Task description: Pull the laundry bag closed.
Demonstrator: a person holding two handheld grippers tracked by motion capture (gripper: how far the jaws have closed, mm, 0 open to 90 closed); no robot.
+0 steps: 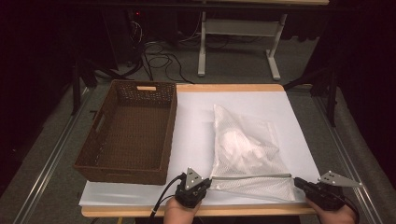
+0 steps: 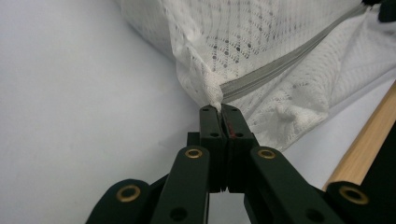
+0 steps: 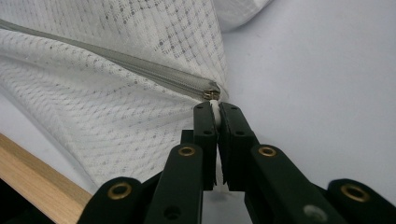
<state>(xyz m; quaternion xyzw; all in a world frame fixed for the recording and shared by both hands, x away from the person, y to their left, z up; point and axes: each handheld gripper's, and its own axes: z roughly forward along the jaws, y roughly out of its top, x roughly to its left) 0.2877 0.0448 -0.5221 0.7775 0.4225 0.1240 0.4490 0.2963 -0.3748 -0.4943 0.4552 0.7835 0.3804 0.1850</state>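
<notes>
Mesh bag (image 1: pixel 247 149) laid on desk (image 1: pixel 196 116) beside basket (image 1: pixel 128 133). Left gripper (image 2: pixel 219 108) clamped on bag corner, right gripper (image 3: pixel 214 106) clamped on zipper pull (image 3: pixel 212 94). Zipper judged fully closed; next, lift into basket likely required.

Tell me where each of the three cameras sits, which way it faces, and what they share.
High view: above the person's side, facing forward and down on the table, brown basket and white mesh bag; both hands and grippers enter at the bottom.
Left gripper view: rides the left gripper, looking along its jaws, shut on the bag's corner.
Right gripper view: rides the right gripper, looking along its jaws, shut on the white pull tab.
Shared: the bag's grey zipper.
</notes>
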